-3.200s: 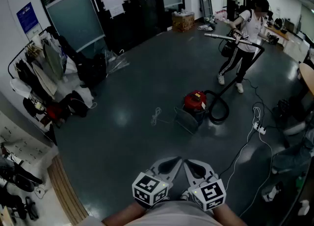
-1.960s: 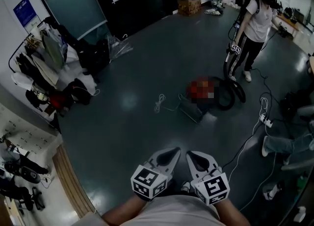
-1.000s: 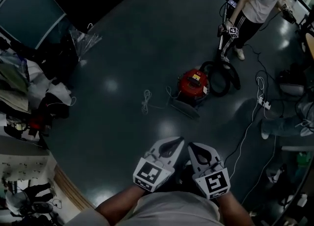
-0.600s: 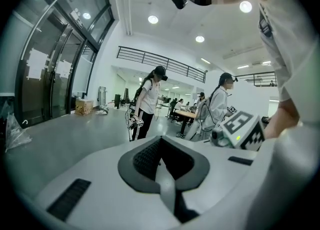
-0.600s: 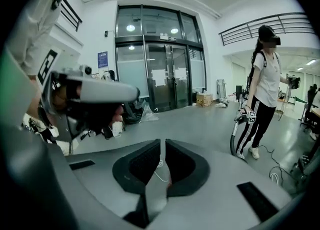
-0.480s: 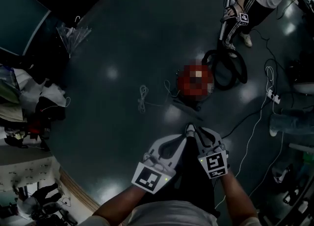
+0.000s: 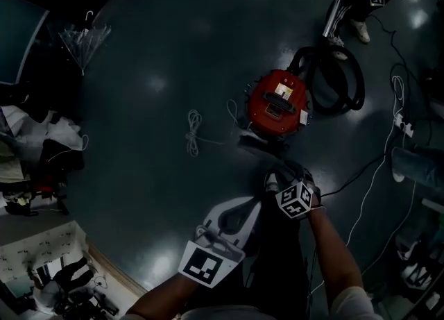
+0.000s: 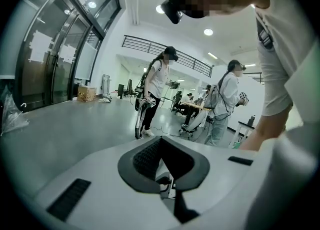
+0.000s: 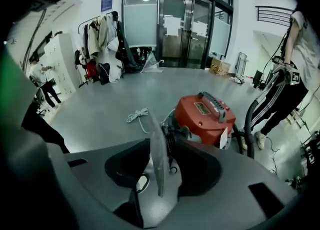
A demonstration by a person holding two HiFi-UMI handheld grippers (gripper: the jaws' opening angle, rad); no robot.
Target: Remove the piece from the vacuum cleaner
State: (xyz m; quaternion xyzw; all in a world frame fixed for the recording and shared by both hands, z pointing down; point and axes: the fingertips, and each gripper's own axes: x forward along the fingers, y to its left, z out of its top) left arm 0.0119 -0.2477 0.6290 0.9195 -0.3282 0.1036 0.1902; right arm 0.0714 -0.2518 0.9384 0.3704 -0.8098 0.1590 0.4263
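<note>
jaws of right gripper (image 9: 163, 140) opening round flat piece (image 9: 156, 124); left gripper (image 8: 161, 138) closed.

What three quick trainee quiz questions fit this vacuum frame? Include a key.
1. True or false: the vacuum cleaner is blue.
2. What stands between the jaws of the right tongs? A) a cup B) thin flat piece C) nothing
3. Which tongs are shut and empty?
Key: 1 false, it is red. 2 B; those jaws are opening, with the piece between them. 3 the left tongs.
</note>
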